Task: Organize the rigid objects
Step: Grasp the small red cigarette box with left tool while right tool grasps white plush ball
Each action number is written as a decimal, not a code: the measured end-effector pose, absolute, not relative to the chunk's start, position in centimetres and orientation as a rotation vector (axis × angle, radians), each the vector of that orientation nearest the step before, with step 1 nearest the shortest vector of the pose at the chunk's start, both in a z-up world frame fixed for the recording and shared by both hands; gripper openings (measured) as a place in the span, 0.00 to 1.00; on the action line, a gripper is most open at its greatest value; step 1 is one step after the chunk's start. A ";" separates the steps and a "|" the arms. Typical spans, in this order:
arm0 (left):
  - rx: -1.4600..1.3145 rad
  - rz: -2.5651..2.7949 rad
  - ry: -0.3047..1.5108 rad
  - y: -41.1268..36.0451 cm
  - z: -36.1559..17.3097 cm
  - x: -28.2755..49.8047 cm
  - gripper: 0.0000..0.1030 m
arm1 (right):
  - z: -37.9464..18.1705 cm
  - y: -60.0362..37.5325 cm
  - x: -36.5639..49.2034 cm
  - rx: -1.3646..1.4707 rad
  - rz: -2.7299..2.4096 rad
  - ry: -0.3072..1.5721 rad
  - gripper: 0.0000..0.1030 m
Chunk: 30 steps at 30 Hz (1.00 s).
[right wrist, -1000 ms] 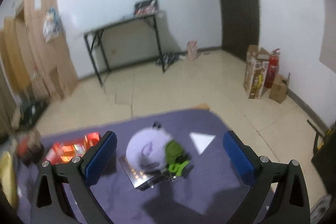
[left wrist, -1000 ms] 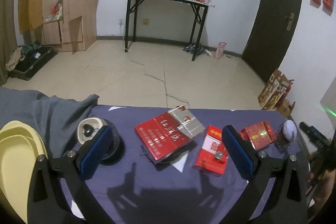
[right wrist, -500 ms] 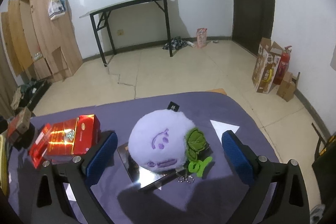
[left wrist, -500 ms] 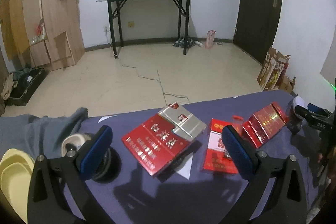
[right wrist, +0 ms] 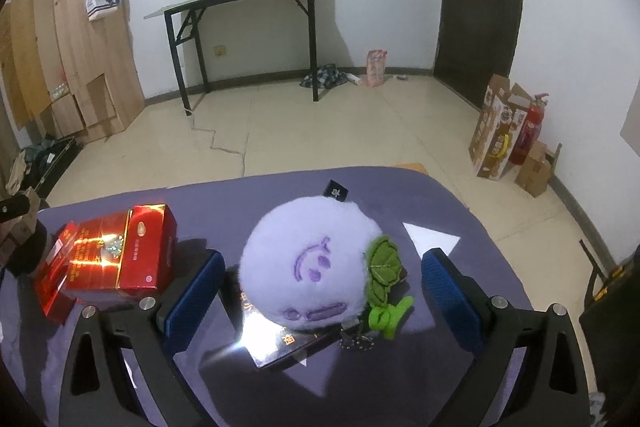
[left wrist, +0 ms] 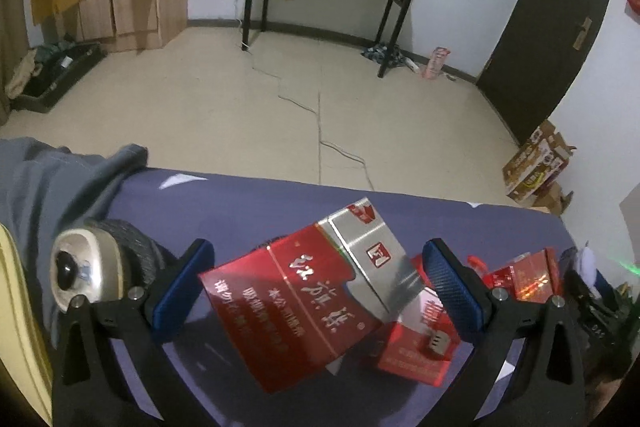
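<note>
The left gripper [left wrist: 318, 293] stands wide over the purple table [left wrist: 248, 203], its pads clear of the big red-and-silver carton [left wrist: 304, 295], whose long axis runs diagonally from near left to far right. A smaller red pack [left wrist: 416, 343] lies just right, partly under it. The right gripper [right wrist: 320, 297], also wide, frames a lilac plush ball [right wrist: 310, 265] resting on what seems a dark glossy box [right wrist: 280, 341]; a red box [right wrist: 120, 253] sits left.

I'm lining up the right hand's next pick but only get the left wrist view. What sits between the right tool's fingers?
Observer: A round lilac plush with a stitched face sits between the open right tool, ungripped.
Operator: What's under it?
Observer: A dark glossy flat box on the purple cloth, mostly covered by the plush.
Operator: Anything attached?
Observer: A green leaf on its right side, with a small metal chain below.
</note>
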State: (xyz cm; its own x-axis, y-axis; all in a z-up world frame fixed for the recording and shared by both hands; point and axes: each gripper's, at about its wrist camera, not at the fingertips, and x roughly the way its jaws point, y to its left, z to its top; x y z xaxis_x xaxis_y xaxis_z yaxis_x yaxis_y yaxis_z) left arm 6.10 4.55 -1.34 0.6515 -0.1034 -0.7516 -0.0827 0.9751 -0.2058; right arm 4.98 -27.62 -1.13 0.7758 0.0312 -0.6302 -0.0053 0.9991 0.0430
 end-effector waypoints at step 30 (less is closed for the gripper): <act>-0.445 -0.069 0.858 6.6 -1.5 6.0 0.59 | -2.6 -27.5 4.6 -0.031 0.045 0.656 0.59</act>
State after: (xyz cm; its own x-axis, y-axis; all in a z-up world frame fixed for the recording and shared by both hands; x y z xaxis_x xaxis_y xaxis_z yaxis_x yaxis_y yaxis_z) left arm 6.00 6.59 -1.52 0.6577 -0.2352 -0.7156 -0.1175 0.9064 -0.4058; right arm 4.58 -27.48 -2.62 0.7913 0.0316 -0.6106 -0.0513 0.9986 -0.0148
